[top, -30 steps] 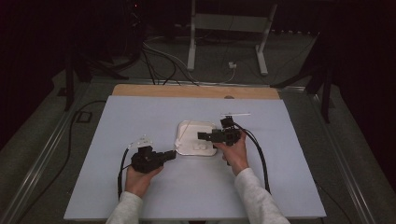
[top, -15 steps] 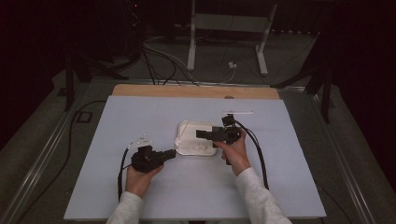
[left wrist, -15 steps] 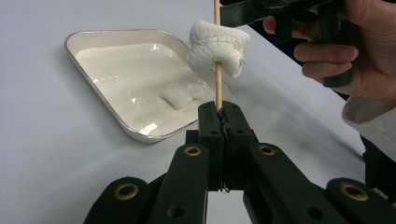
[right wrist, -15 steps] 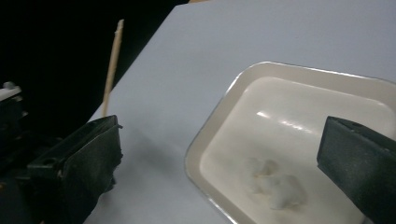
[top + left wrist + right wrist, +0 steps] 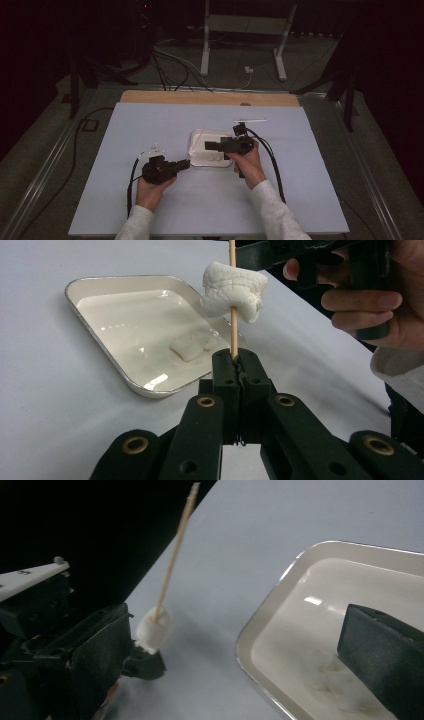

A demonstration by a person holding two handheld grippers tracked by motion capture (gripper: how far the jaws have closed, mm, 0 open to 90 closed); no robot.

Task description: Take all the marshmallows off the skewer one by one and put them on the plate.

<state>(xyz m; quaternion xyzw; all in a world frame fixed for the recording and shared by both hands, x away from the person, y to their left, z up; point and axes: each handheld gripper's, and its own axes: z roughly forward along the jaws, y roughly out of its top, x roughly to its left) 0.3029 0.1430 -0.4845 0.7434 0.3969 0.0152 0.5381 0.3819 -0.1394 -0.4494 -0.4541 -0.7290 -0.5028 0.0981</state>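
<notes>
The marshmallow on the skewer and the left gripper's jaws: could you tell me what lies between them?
A short bare stretch of the wooden skewer alone lies between the marshmallow and the left gripper, as its own view shows.

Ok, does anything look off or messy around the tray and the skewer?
Nothing stands out. The marshmallow sits threaded on the skewer, clamped upright in the left gripper. Another marshmallow piece lies inside the tray, nothing spilled.
</notes>
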